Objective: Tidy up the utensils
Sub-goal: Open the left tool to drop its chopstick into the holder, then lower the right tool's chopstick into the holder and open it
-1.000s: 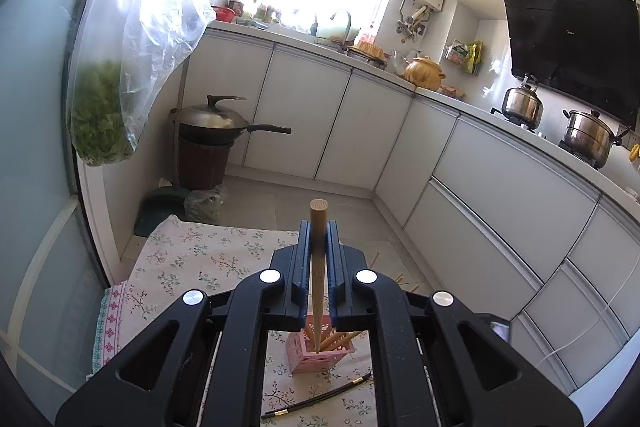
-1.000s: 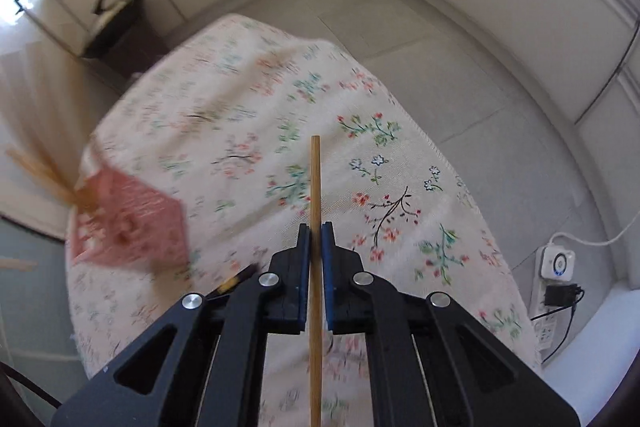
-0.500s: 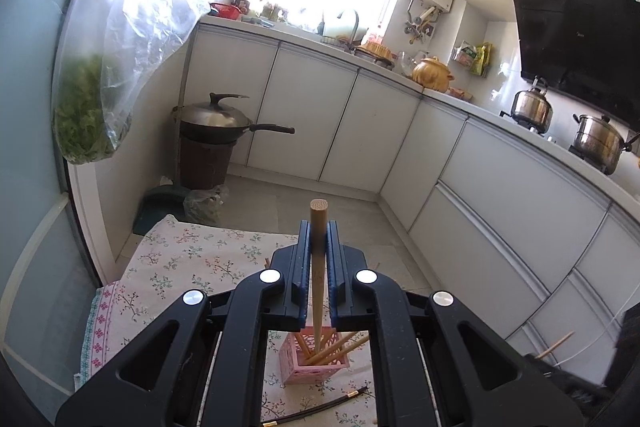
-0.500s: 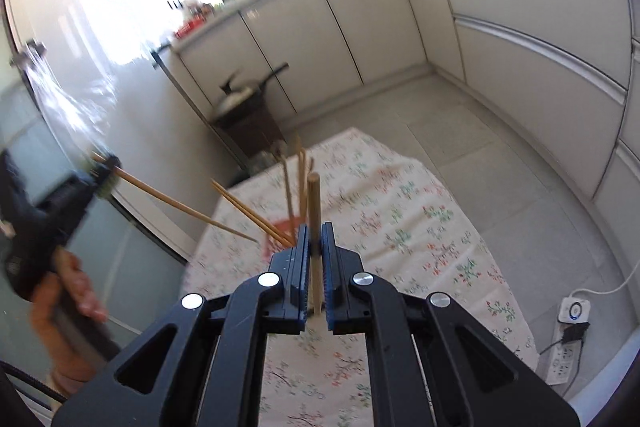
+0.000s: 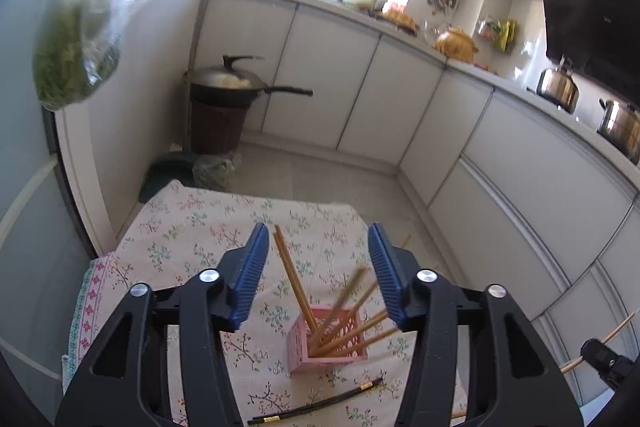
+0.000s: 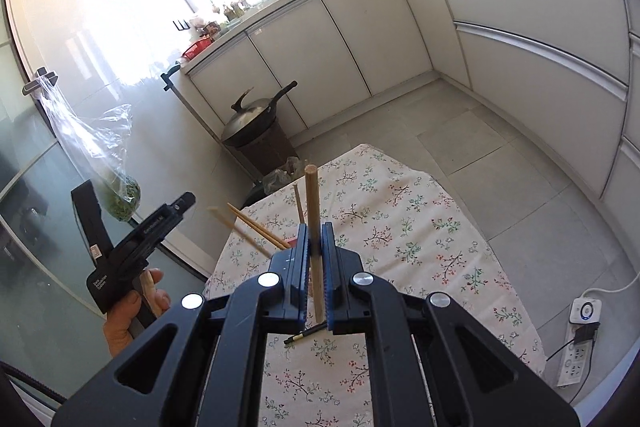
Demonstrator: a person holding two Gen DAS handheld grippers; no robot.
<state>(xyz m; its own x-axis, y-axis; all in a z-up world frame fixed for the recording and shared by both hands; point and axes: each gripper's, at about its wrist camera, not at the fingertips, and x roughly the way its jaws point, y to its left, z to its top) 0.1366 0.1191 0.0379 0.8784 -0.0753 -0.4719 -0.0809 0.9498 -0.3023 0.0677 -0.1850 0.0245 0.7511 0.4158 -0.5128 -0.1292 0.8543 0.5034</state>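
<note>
Below both tools spreads the floral tablecloth [image 5: 192, 227], bearing everything. Just beneath the left gripper [image 5: 316, 259] stands the pink holder [image 5: 326, 341], so whatever is let go falls into it; about 5 wooden chopsticks [image 5: 292, 275] lean in it, tips down, fanning up toward the tool. Its jaws are opening with nothing pressed between the pads. Under it, nearer the handle, black chopsticks [image 5: 320, 401] lie flat, still to be sorted. The right gripper [image 6: 314, 263] is clenched on 1 wooden chopstick [image 6: 313, 211], long axis upright along the fingers, probably waiting its turn.
</note>
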